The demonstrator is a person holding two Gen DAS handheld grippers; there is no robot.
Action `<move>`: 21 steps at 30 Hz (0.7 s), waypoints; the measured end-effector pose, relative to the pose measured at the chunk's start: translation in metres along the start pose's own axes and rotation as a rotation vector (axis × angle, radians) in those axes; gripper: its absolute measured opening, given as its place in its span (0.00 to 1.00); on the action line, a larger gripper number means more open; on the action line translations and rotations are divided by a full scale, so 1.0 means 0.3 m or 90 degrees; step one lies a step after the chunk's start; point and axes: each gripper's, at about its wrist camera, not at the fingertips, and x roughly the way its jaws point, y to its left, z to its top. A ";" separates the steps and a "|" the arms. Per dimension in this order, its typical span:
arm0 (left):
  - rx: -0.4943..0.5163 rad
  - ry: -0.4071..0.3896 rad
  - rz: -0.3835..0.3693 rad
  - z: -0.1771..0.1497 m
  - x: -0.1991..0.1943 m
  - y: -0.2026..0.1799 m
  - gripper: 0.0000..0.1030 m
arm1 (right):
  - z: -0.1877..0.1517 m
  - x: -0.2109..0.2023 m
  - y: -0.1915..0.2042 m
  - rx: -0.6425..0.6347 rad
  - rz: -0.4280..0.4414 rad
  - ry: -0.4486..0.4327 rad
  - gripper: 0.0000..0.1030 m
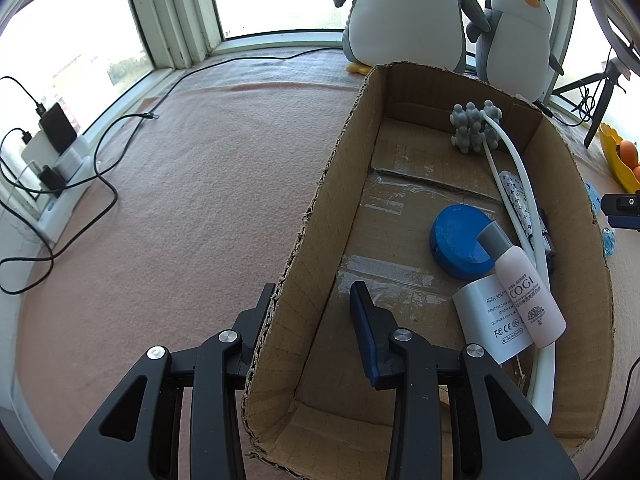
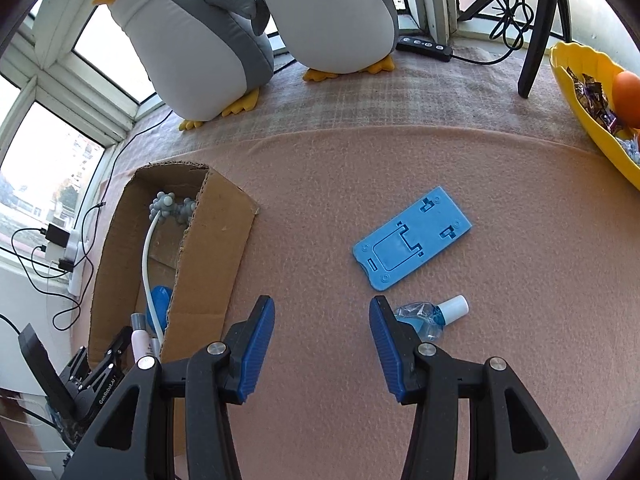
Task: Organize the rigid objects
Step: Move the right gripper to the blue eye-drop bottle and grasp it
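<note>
Boxed: cardboard box (image 1: pixel 320 216) held blue tin (image 1: pixel 460 240), pink bottle (image 1: pixel 528 292), white adapter (image 1: pixel 488 324).
Left: blue stand (image 2: pixel 412 240), small bottle (image 2: pixel 432 316) lay on table (image 2: pixel 320 200).
Left hand-held gripper (image 1: pixel 312 304): clamped on box wall.
Right hand-held gripper (image 2: pixel 322 316): part-open, empty.

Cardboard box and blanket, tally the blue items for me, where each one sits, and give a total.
In the cardboard box: 1, the blue round case.
On the blanket: 2, the blue phone stand and the small blue bottle.
Total: 3
</note>
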 end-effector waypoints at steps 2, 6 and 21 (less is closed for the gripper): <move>0.000 0.000 0.000 0.000 0.000 0.000 0.34 | 0.008 0.014 -0.006 0.002 -0.004 0.004 0.44; 0.000 0.000 0.000 0.000 -0.001 0.000 0.34 | 0.023 0.034 -0.025 0.013 -0.009 0.012 0.44; -0.002 -0.003 0.000 -0.003 -0.001 -0.003 0.34 | -0.068 -0.054 -0.098 -0.011 -0.046 -0.010 0.44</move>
